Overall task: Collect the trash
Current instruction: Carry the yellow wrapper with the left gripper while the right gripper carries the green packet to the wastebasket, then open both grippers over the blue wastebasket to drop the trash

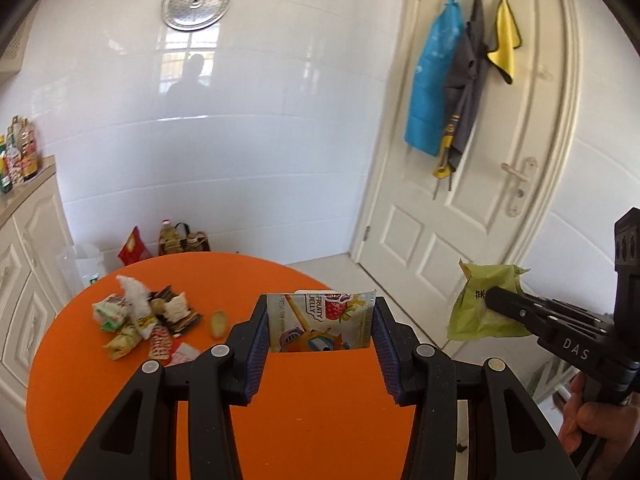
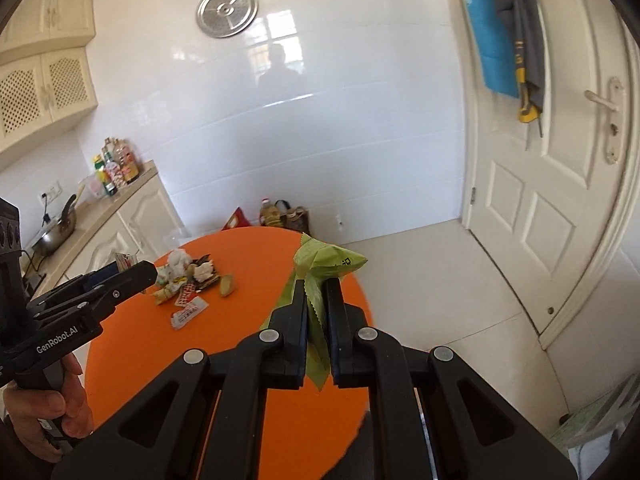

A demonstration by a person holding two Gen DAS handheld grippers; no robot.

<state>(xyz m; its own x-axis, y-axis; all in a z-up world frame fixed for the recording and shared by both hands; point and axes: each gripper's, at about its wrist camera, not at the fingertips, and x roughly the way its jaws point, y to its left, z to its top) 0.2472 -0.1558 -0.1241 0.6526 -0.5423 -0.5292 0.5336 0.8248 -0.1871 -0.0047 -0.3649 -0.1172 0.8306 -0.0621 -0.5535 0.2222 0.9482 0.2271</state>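
My left gripper (image 1: 320, 312) is shut on a fruity jelly packet (image 1: 316, 322), which spans flat between its blue pads above the round orange table (image 1: 312, 412). To the right, off the table's edge, my right gripper (image 1: 490, 298) is shut on a crumpled green wrapper (image 1: 476, 308). In the right wrist view the green wrapper (image 2: 326, 266) sticks up between the closed jaws of the right gripper (image 2: 318, 292), and the left gripper (image 2: 146, 270) shows at the left, held by a hand (image 2: 48, 404). A pile of wrappers and scraps (image 1: 144, 316) lies on the table's far left.
White cabinets with bottles (image 1: 18, 152) and a pan (image 2: 56, 232) line the left wall. Oil bottles and bags (image 1: 176, 240) stand on the floor behind the table. A white door (image 1: 480, 160) with hanging cloths is at the right, over tiled floor (image 2: 460, 300).
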